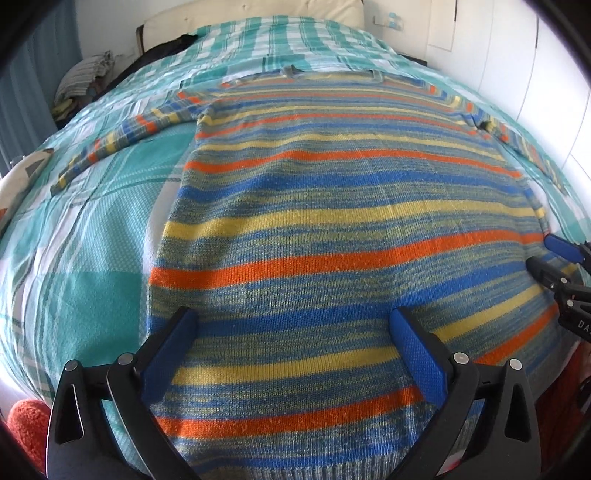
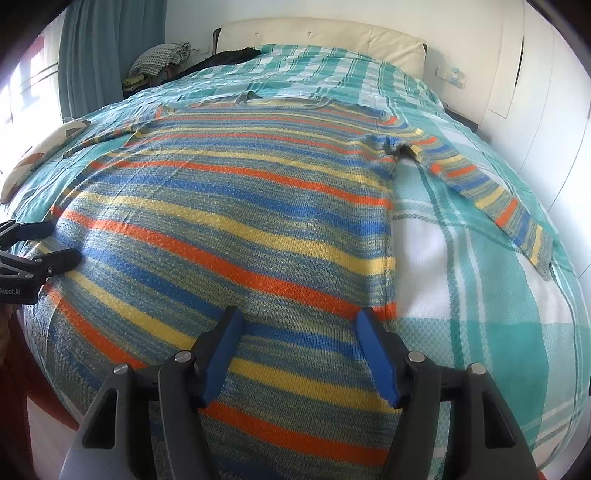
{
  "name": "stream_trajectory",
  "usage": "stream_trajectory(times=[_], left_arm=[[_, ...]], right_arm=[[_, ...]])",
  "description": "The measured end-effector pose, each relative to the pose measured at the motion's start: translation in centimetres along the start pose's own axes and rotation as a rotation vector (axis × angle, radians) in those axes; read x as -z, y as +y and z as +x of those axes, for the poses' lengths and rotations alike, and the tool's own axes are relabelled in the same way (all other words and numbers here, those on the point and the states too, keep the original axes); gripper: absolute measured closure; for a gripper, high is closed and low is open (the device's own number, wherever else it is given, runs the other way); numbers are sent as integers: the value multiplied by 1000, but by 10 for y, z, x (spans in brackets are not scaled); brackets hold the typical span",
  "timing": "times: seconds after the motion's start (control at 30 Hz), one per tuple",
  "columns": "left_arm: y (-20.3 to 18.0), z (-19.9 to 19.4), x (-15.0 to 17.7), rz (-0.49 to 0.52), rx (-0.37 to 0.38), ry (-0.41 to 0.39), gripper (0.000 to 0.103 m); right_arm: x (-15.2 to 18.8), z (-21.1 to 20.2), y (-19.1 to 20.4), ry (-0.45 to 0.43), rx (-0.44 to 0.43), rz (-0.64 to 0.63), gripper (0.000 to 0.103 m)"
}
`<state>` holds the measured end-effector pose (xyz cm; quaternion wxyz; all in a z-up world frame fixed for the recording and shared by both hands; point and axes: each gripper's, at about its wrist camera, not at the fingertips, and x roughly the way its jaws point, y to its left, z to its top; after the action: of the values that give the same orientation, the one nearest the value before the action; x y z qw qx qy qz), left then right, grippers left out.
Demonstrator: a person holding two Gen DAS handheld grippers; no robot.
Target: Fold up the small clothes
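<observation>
A knit sweater [image 1: 332, 221] striped in blue, orange, yellow and grey-green lies flat on the bed, hem towards me and neck at the far end. Its left sleeve [image 1: 122, 136] and right sleeve [image 2: 491, 192] are spread out sideways. My left gripper [image 1: 291, 317] stands wide open over the lower left part of the body, near the left side seam. My right gripper [image 2: 299, 314] is open over the lower right part, its right finger close to the sweater's right edge. No fabric is pinched in either one. Each gripper shows at the other view's edge: right gripper [image 1: 541, 253], left gripper [image 2: 61, 242].
A teal and white plaid cover [image 2: 480, 314] spreads over the bed, with a cream headboard [image 2: 314, 33] behind. Piled clothes [image 2: 159, 62] sit at the far left corner and a patterned cushion [image 2: 40, 151] at the left edge. White wardrobe doors [image 2: 546, 92] stand on the right.
</observation>
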<state>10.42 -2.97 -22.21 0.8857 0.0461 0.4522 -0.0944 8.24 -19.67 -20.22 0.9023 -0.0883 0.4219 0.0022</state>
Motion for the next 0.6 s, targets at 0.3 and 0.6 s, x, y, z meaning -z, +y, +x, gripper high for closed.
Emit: stream_trajectory(times=[0.3, 0.6], left_arm=[[-1, -1, 0, -2, -3, 0, 1], [-1, -1, 0, -3, -4, 1, 1]], right_arm=[[0, 0, 0, 2, 2, -3, 38], [0, 0, 0, 3, 4, -5, 38]])
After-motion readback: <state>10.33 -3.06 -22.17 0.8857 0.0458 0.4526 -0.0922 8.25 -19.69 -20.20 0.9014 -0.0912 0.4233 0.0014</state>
